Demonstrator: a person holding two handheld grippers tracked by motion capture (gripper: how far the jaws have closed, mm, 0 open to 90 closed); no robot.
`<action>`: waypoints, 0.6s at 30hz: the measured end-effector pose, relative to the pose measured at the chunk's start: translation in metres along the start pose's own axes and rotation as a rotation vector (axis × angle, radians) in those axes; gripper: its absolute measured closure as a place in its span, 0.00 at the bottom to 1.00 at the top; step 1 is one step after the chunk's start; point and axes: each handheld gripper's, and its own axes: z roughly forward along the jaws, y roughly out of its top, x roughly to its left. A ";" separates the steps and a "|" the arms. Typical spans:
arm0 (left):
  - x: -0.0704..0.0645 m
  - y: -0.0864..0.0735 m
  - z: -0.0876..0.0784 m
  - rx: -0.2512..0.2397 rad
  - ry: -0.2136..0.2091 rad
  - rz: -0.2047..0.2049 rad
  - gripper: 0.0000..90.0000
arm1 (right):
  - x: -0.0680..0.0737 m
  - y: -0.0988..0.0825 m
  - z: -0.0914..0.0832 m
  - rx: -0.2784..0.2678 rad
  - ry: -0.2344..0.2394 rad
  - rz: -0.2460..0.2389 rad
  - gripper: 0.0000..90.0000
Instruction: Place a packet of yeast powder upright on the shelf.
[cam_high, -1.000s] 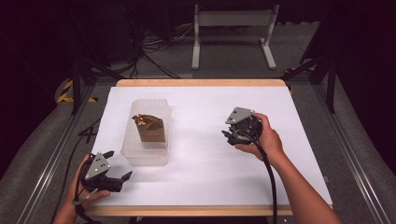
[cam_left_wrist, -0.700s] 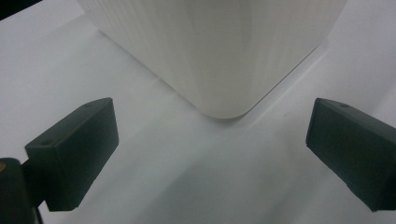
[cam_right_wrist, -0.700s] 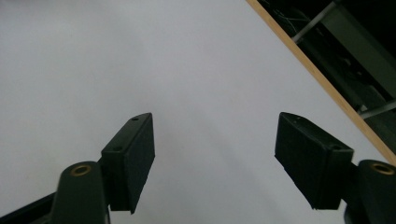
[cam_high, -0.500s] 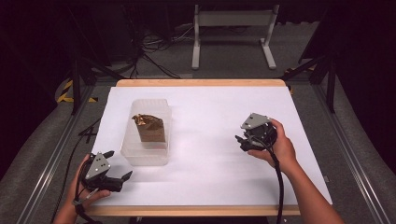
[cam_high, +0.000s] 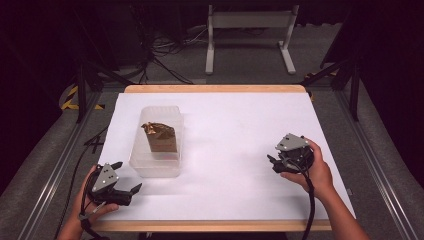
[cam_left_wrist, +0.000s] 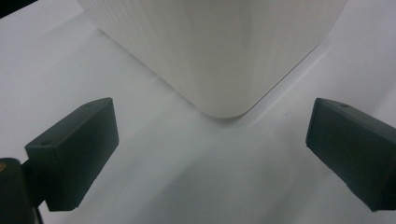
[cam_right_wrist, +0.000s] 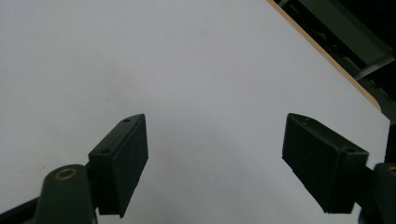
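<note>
Jaws on both grippers stand wide open, nothing between them. Left gripper (cam_high: 120, 186) sits at the table's (cam_high: 235, 125) near-left corner, aimed at a corner of the clear plastic container (cam_high: 156, 165) just beyond it. Container holds a crumpled brown bag (cam_high: 160, 136) and stands on the table's left half. Right gripper (cam_high: 278, 161) is near the right edge; its jaws have just been opening, over bare tabletop.
</note>
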 end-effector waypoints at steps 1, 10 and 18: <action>0.000 0.000 0.000 0.000 0.000 0.001 0.04 | 0.000 -0.003 -0.001 0.004 0.009 0.002 0.25; 0.000 0.000 0.001 0.006 -0.002 0.004 0.04 | -0.005 -0.030 -0.018 -0.027 0.024 0.052 0.22; 0.000 0.001 0.002 0.005 -0.006 -0.002 0.04 | -0.009 -0.053 -0.038 -0.052 0.006 0.085 0.20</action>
